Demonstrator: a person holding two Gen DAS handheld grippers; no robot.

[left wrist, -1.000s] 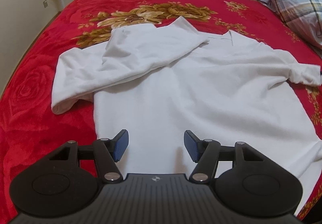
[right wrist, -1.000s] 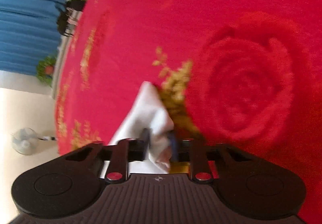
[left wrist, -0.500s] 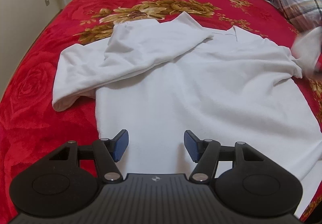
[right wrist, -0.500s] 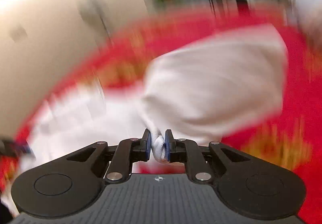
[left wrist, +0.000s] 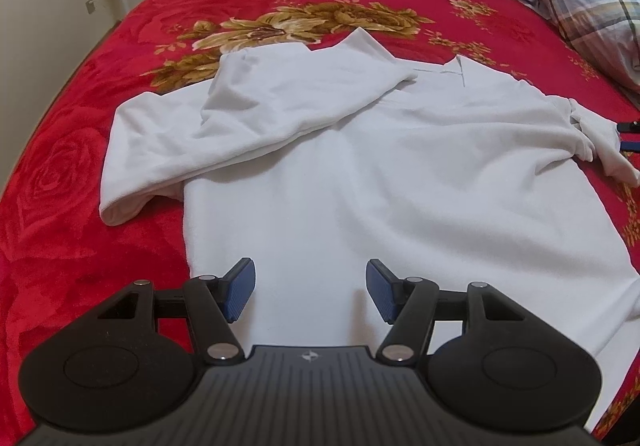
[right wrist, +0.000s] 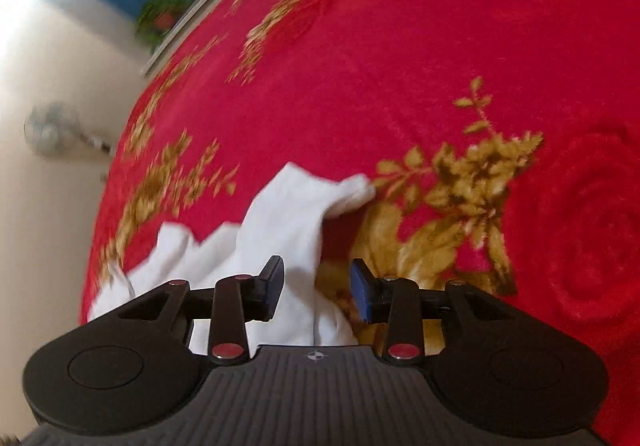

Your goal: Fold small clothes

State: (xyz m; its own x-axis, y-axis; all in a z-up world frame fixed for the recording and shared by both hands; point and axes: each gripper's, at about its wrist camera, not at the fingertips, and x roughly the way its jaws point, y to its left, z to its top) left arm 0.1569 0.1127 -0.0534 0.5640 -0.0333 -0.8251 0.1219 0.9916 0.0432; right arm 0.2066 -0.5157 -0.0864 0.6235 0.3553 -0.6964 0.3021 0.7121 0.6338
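shirt [left wrist: 400, 173]: 1 | grippers: 2, left [left wrist: 311, 290], right [right wrist: 318, 292], seemingly unclenched

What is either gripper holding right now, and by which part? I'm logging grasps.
Nothing. The left gripper is open above the white shirt; the right gripper is open around its sleeve, not clamping.

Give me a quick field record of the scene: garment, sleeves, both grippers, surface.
garment: white shirt, spread flat, collar far from the camera
left sleeve: folded across the chest
right sleeve: bunched at the shirt's side, not folded in
left gripper: open, over the hem, holding nothing
right gripper: open, sleeve cloth between its fingers, not clamped
surface: red floral bedspread
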